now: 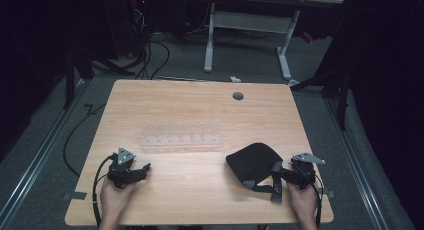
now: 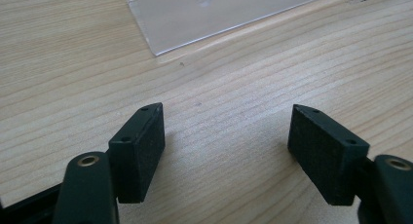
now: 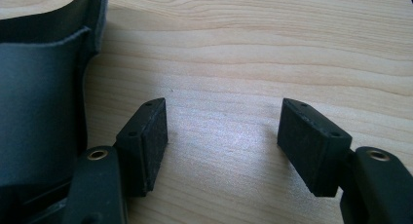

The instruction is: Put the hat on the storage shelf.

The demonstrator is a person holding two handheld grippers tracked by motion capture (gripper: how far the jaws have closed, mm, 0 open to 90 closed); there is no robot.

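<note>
**Two grippers wide, nothing gripped yet**

High view: black cap [image 1: 251, 162] lying crown-up on the wooden table [image 1: 200, 97], strap end just beside the right gripper [image 1: 280, 176]; left gripper [image 1: 142, 169] well apart, near a clear plastic rack [image 1: 180, 136]. Judged barely begun.

Left gripper view: jaws spread wide over bare wood, rack corner [image 2: 204, 14] ahead.

Right gripper view: jaws wide, empty; dark cap fabric [image 3: 41, 87] touching the left jaw's outer side, matte and limp-looking.

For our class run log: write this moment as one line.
left hand-held gripper: open, empty | right hand-held gripper: open, beside black pouch | clear rack: untouched
</note>
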